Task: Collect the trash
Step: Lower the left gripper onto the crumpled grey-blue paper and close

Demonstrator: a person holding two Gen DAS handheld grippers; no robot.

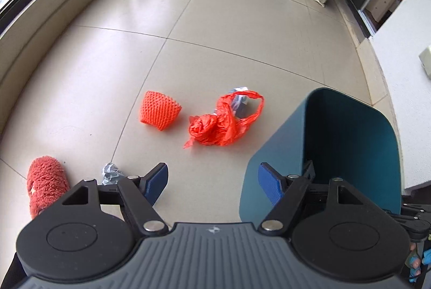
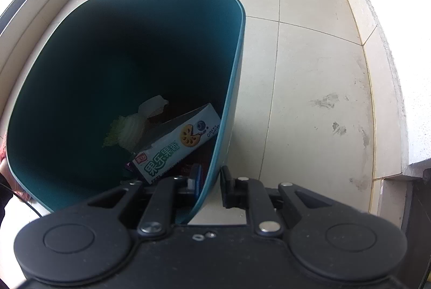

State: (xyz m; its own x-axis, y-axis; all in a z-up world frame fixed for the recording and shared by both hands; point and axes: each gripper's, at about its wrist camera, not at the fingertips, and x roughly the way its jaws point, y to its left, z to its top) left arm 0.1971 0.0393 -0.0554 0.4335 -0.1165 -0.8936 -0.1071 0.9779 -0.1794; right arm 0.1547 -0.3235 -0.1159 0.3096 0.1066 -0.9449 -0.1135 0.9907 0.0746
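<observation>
The trash left to collect lies on the floor [image 1: 215, 19]: a red bag [image 1: 223, 122] at about 12 o'clock from your left hand-held gripper [image 1: 212, 181], an orange foam net [image 1: 159, 111] just beside it at 11 o'clock, and a small crumpled foil scrap [image 1: 110, 174] close in at 10 o'clock. The bin [image 1: 272, 154] stands at 2 o'clock, near the bag.

In the right wrist view a box [image 2: 175, 146] and pale scraps already lie in the bin's bottom. Your right hand-held gripper [image 2: 208, 181] is clamped on the bin's rim, one finger inside the wall and one outside.

Your left hand-held gripper stands wide apart with nothing between its pads, so I judge you are between pieces, reaching for the next one. The bag looks the natural pick: come down over its bunched middle, close on the bulk rather than a loose handle, then carry it to the bin's mouth at 2 o'clock.

A red fuzzy slipper [image 1: 45, 181] sits at 9 o'clock; probably not trash.
</observation>
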